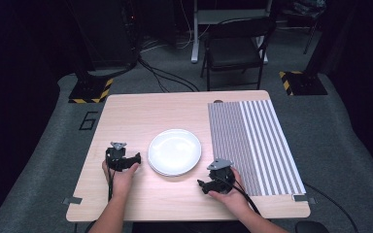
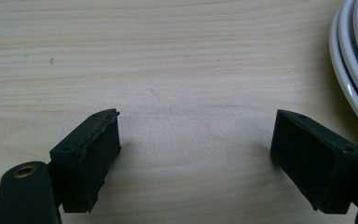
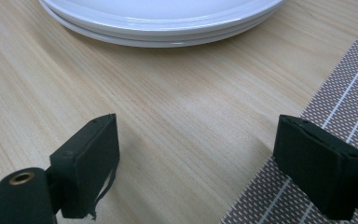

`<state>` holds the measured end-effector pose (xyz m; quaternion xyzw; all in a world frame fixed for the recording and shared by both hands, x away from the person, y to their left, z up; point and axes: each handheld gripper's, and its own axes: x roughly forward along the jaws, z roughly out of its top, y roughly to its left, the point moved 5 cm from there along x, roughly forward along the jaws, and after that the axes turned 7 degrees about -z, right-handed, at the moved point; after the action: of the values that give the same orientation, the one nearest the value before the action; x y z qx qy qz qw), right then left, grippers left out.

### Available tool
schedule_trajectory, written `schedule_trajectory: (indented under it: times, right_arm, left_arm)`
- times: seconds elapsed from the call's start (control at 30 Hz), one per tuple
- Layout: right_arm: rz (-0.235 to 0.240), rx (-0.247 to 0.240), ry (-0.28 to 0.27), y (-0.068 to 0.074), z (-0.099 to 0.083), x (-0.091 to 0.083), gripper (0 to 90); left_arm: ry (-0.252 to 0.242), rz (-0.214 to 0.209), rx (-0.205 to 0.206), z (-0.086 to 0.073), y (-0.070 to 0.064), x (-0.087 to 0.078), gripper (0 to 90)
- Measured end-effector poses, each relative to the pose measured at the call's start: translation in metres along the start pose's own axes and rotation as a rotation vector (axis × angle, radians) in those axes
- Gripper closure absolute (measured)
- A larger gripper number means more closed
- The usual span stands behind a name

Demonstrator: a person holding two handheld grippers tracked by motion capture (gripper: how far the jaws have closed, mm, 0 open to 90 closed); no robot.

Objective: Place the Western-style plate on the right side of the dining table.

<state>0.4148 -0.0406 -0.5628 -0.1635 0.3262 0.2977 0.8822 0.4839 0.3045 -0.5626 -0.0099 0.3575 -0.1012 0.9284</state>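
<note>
White plates (image 1: pixel 175 151) stacked on bench (image 1: pixel 131 111), left gripper (image 2: pixel 196 140) and right gripper (image 3: pixel 198 149) flanking, fingers apart (empty), floor mark (image 1: pixel 88 120) reads "6"

The stack of plates (image 2: pixel 354 70) is running off the right edge of the left gripper view, and off the top edge of the right gripper view, so a count is not possible. The mat (image 3: pixel 340 93) is being cut off at the right gripper view's right edge. In the high view, the person's forearms are leaving the frame at the bottom, and both tools are showing too small to judge their jaws.
</note>
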Motion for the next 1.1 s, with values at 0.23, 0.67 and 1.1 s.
schedule_trajectory:
  times: [0.23, 0.67, 1.1]
  right_arm:
    - [-0.003, 0.004, -0.004, 0.0, 0.0, 0.0, 14.9]
    - [-0.042, 0.039, -0.024, -0.004, 0.0, -0.002, 29.9]
    - [-0.014, 0.067, -0.049, -0.005, 0.002, -0.008, 47.8]
  left_arm:
    - [-0.011, 0.006, -0.009, 0.0, 0.0, -0.001, 21.6]
    - [-0.021, 0.007, -0.019, 0.0, 0.001, -0.006, 44.4]
    - [-0.039, -0.091, -0.098, 0.004, -0.003, -0.015, 53.5]
